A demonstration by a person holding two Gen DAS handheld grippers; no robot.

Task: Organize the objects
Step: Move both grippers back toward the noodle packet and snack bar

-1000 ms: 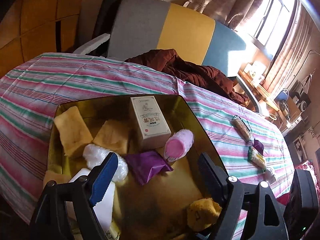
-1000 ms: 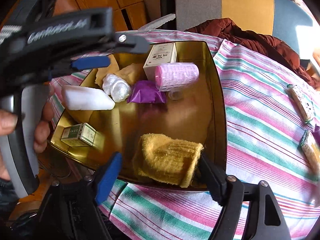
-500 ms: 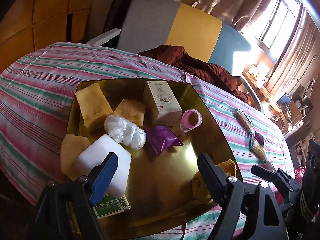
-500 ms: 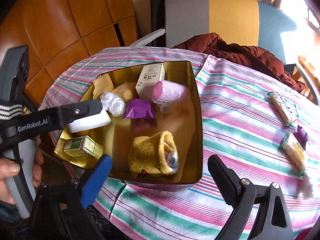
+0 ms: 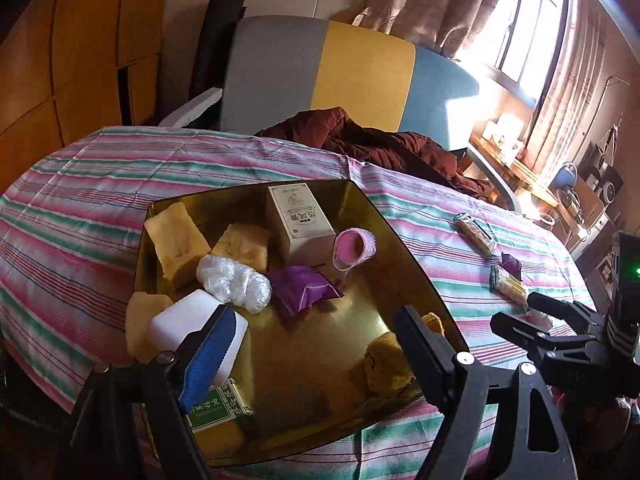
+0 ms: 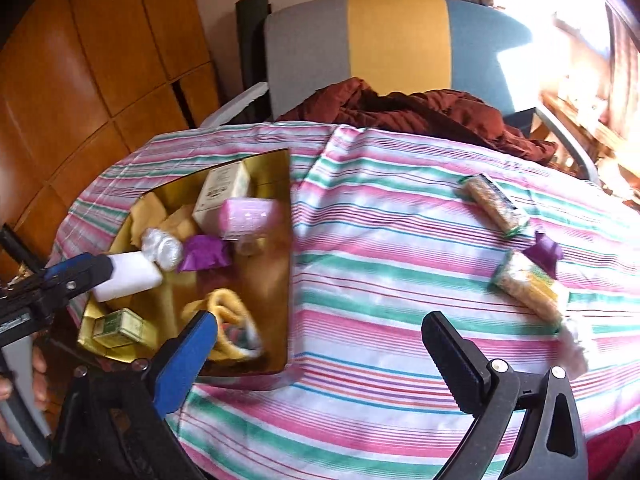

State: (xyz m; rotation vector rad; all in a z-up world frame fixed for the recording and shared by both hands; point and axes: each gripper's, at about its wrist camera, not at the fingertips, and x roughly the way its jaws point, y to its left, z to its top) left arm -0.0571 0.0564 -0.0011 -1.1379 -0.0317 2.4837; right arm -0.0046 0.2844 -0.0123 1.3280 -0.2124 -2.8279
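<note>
Below the left gripper's (image 5: 312, 340) wide jaws lies the gold tray (image 5: 400, 240).

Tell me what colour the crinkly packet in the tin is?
Purple; the crinkly foil packet shows best in the left wrist view.

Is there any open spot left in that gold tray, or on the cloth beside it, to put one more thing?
Yes. The gold tray has a bare patch in the middle, between the purple packet and the yellow cloth. Its far left half is crowded around the white box. On the striped cloth, a wide bare stretch lies between the tray and the snack bars.
</note>
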